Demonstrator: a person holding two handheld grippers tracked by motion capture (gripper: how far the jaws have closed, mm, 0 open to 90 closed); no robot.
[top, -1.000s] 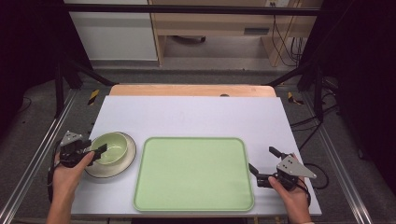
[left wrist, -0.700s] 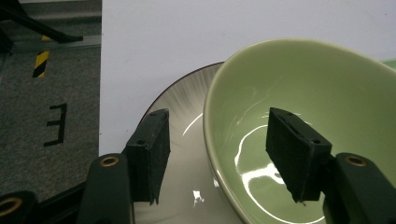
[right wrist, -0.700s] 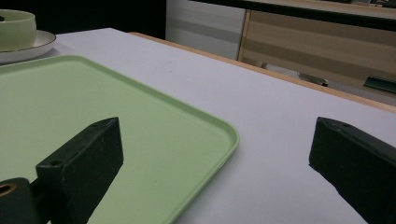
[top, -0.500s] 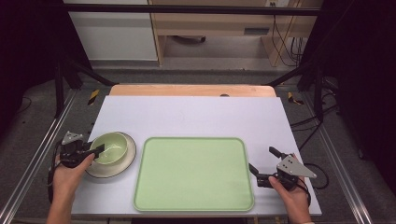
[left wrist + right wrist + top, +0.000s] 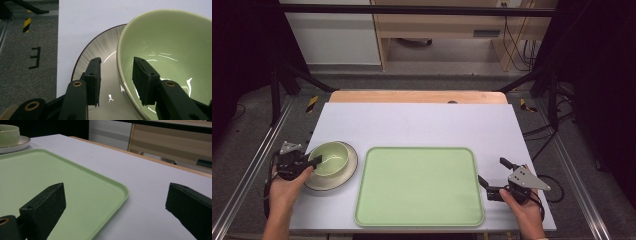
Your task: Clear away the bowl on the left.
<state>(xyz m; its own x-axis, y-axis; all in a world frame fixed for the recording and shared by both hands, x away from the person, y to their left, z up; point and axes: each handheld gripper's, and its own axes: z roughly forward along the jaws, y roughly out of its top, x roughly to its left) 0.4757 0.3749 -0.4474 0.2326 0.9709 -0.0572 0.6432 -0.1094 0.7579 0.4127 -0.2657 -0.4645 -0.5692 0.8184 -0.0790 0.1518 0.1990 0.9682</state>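
The green bowl (image 5: 330,157) stands upright, mouth up, on a plate (image 5: 348,172) at the table's left, just beside the green tray (image 5: 419,186). It is round, so no long axis can be told. The left gripper (image 5: 116,81) has just been closing its jaws astride the bowl's near wall, one inside, one outside, a gap seen in the left gripper view. The right gripper (image 5: 492,176) is held wide apart at the tray's right corner.

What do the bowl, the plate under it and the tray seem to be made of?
Bowl: likely glazed ceramic, pale green, with sharp glossy highlights inside.
Plate: likely glazed ceramic too, off-white with fine radial streaks, a dark rim line and shiny reflections.
Tray: probably plastic, light green, matte and even, with a moulded raised lip and rounded corners.
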